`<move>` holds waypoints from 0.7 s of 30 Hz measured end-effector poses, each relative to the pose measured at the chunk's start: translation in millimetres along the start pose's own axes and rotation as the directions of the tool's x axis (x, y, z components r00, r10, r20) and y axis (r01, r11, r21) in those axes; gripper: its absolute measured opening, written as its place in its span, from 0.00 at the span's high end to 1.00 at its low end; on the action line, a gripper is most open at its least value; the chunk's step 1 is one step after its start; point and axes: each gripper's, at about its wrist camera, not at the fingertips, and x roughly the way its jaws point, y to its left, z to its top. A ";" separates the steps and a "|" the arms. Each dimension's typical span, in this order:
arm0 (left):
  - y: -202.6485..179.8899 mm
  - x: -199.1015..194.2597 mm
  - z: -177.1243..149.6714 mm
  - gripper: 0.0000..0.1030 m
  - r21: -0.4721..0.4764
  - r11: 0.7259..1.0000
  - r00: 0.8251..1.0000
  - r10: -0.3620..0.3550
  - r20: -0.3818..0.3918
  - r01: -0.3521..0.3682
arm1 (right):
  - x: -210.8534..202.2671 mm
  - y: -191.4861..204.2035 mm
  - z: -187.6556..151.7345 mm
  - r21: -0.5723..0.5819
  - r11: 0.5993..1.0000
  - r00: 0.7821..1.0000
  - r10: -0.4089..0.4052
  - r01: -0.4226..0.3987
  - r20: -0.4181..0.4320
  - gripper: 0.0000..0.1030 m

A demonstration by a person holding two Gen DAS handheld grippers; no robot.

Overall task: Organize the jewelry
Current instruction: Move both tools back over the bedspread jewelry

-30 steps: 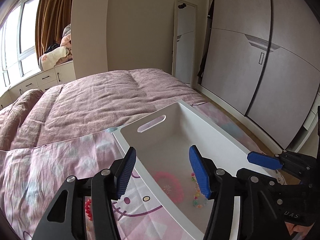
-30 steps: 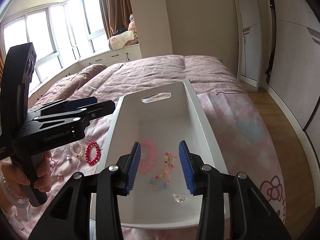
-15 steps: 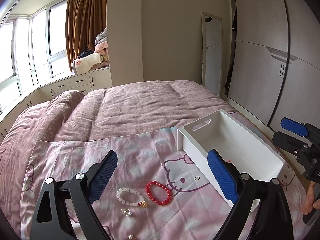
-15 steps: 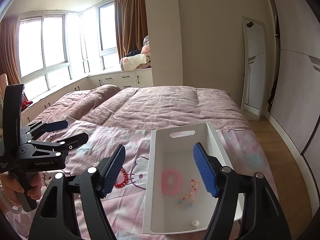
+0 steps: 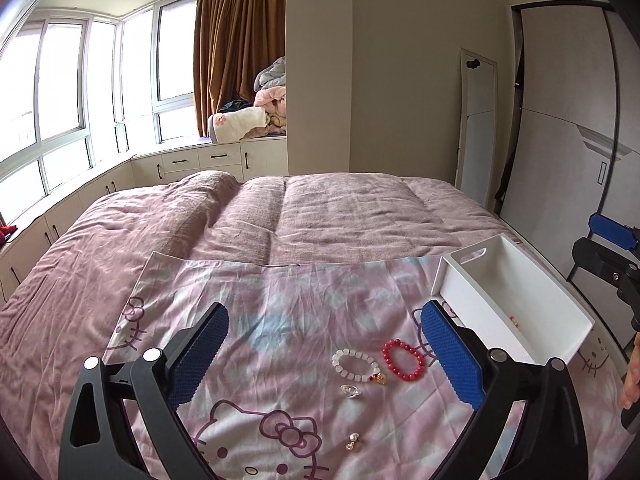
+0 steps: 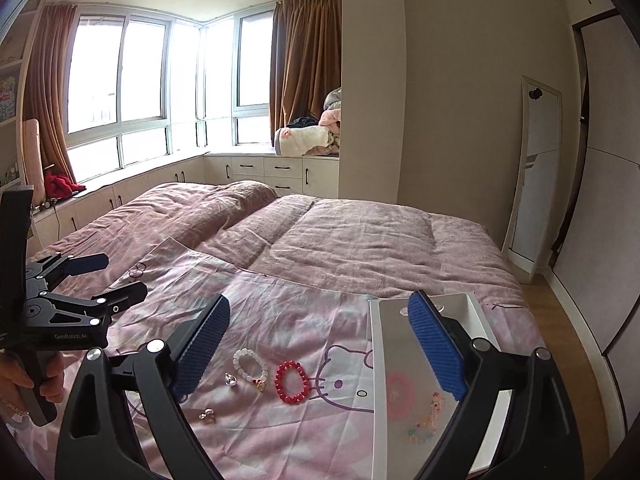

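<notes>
Both grippers pulled back & up from white tray; left gripper & right gripper spread wide, empty. Red bead bracelet lies on Hello Kitty sheet beside white bead bracelet

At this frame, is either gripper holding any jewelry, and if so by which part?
Nothing is held. The left gripper and right gripper are both open and empty; the red bead bracelet lies on the sheet.
</notes>
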 end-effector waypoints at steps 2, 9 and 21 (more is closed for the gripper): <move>11.1 5.4 -7.3 0.03 -0.013 1.000 1.000 0.016 -0.009 -0.017 | 8.0 11.9 0.7 -0.016 1.000 1.000 -0.001 0.001 0.000 0.11; 34.4 47.7 -30.6 0.03 -0.016 0.998 0.996 0.055 -0.077 -0.056 | 55.0 35.8 -16.5 -0.053 0.998 0.997 0.011 -0.015 -0.073 0.09; 9.6 129.8 -58.6 0.03 0.103 0.995 0.985 0.008 -0.172 0.010 | 142.0 43.5 -69.1 -0.057 0.997 0.965 0.033 -0.049 -0.261 0.16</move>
